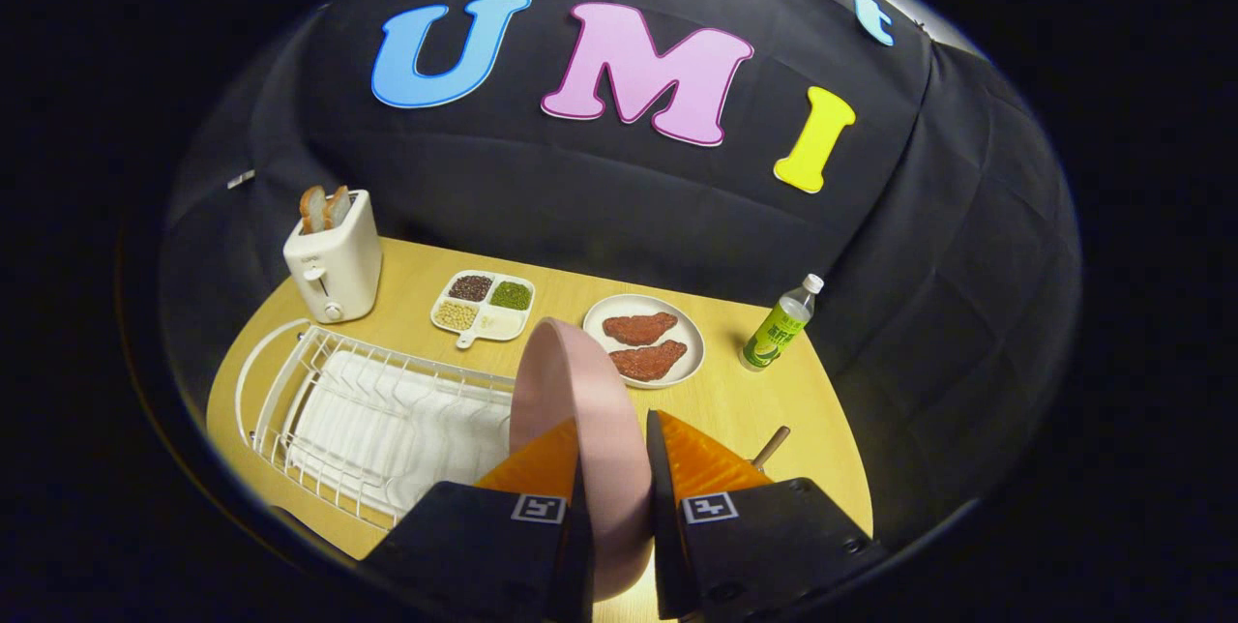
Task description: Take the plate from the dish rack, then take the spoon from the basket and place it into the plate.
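A pink plate [580,391] stands on edge between my two fingers, and my gripper [613,454] is shut on its rim. The plate hangs above the table, just to the right of the white wire dish rack [377,410], whose slots hold nothing. A brown wooden handle [772,446], perhaps the spoon's, sticks up just beyond my right finger. What it stands in is hidden behind that finger.
On the wooden table [754,400] beyond the plate are a white toaster [335,260] with bread, a divided dish of beans [483,306], a white plate with two pieces of meat [645,341] and a green bottle [780,325].
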